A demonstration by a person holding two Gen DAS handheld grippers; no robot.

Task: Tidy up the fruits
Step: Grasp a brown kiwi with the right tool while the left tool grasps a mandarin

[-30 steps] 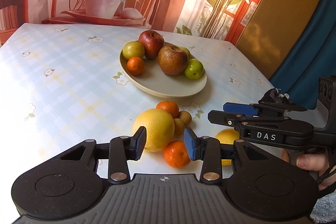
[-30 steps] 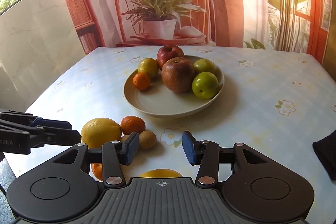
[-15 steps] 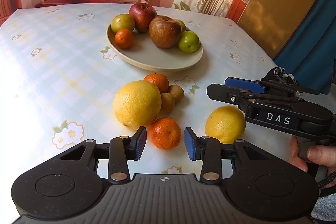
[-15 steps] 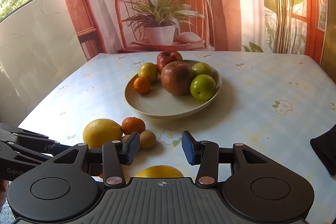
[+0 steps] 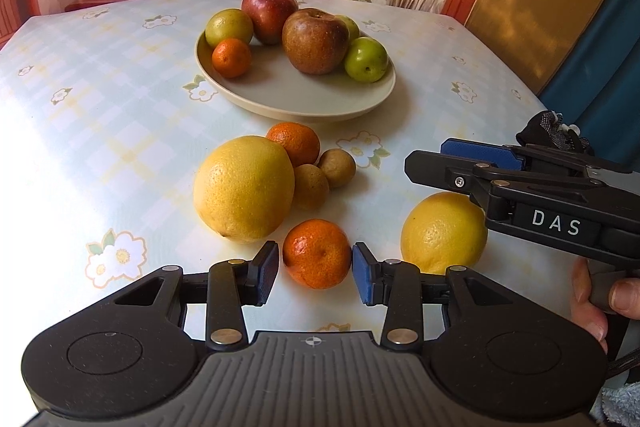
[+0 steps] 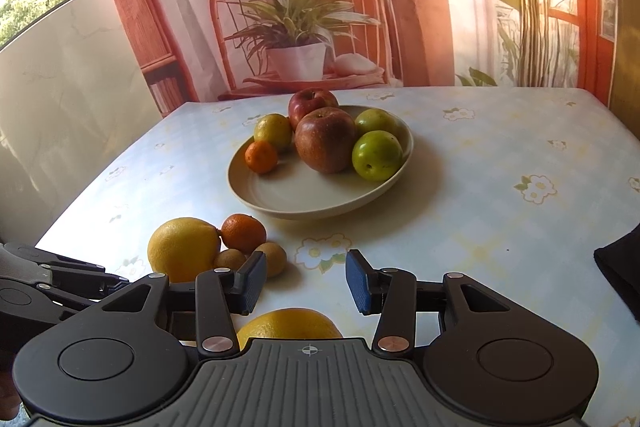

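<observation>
With jaws spread, left gripper (image 5: pixel 315 273) bracketing the near mandarin (image 5: pixel 317 253) on the tablecloth (image 5: pixel 100 131), pads either side, not clamping. Right gripper (image 6: pixel 306 281) hanging released, gripping nothing, lemon (image 6: pixel 289 323) lying just under its fingers. Bowl (image 5: pixel 304 107) sitting beyond the loose fruit, holding apples.

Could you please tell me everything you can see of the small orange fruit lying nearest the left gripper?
The mandarin is a small, round, slightly flattened citrus with glossy, dimpled orange skin, whole and unpeeled. It rests on the flowered tablecloth, framed by the open blue pads of the left gripper, which appear not to have closed on it. The large yellow citrus lies just beyond on its left, the lemon to its right; neither seems to touch it.
</observation>
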